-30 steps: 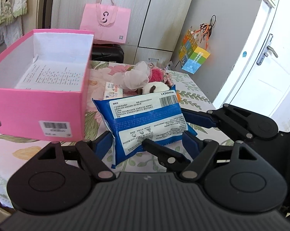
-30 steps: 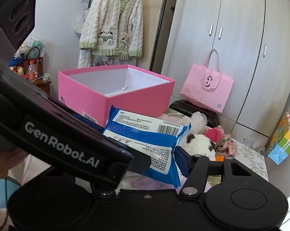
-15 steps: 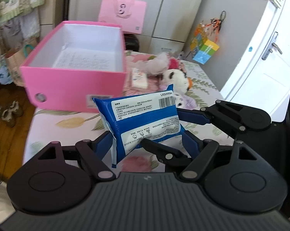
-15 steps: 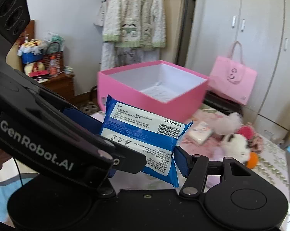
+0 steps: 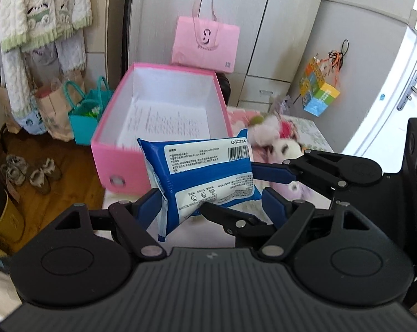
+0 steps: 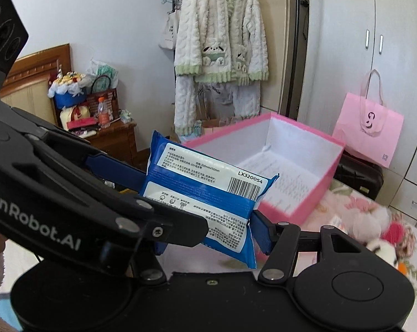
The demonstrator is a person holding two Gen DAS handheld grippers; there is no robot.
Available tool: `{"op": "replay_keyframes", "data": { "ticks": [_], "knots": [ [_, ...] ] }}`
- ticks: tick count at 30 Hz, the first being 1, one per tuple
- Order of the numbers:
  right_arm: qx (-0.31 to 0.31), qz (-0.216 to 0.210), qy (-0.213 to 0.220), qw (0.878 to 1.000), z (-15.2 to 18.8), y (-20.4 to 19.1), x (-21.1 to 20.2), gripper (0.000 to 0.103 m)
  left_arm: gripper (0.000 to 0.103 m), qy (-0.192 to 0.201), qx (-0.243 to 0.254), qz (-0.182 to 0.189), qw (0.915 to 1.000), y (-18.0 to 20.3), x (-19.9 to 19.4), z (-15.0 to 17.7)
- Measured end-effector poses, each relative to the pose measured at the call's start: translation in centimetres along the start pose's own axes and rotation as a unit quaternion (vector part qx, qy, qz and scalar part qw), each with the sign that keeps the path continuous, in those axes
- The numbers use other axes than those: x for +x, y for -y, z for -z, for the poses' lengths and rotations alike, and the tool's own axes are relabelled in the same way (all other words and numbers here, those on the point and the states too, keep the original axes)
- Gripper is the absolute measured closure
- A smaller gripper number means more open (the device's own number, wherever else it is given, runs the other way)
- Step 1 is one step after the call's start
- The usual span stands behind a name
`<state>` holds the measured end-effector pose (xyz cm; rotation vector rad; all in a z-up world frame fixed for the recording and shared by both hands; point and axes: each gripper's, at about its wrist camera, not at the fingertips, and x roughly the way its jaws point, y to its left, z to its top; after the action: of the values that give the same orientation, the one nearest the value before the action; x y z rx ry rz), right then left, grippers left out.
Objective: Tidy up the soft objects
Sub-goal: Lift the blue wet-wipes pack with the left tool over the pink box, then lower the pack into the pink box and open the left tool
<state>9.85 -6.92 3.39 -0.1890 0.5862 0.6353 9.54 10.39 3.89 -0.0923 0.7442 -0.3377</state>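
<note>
Both the left gripper and right gripper had their jaws clamped on the blue wipes pack, held clear above the bed edge near the open pink box, which held only a printed sheet.

Both grippers are showing matte black housings: the left gripper is carrying a ribbed grey-black top, round hubs, silver rivets on its linkage bars and blue fingers, while the right gripper is wearing white "GenRobot.AI" lettering beside its own blue fingers.
</note>
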Motion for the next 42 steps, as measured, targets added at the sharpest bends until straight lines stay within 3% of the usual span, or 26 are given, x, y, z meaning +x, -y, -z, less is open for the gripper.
{"op": "replay_keyframes", "data": {
  "ticks": [11, 23, 27, 32, 42],
  "knots": [
    [0.027, 0.023, -0.018, 0.999, -6.5, 4.9, 6.8, 0.038, 0.022, 0.011, -0.004, 0.027, 0.9996, -4.1, 7.0, -8.3],
    [0.073, 0.035, -0.074, 0.994, -10.1, 12.0, 15.7, 0.038, 0.021, -0.048, -0.025, 0.056, 0.997, -8.3, 17.9, -15.0],
    [0.101, 0.032, -0.102, 0.989, -10.1, 14.2, 18.3, 0.038, 0.021, -0.077, -0.029, 0.06, 0.9948, -9.0, 20.9, -16.1],
    [0.111, 0.032, -0.12, 0.986, -10.1, 15.5, 20.0, 0.038, 0.021, -0.081, -0.02, 0.061, 0.9946, -9.3, 22.6, -16.6],
    [0.07, 0.043, -0.118, 0.99, -10.1, 14.7, 20.4, 0.036, 0.019, -0.046, -0.006, 0.02, 0.9987, -9.4, 22.5, -16.1]
  ]
}}
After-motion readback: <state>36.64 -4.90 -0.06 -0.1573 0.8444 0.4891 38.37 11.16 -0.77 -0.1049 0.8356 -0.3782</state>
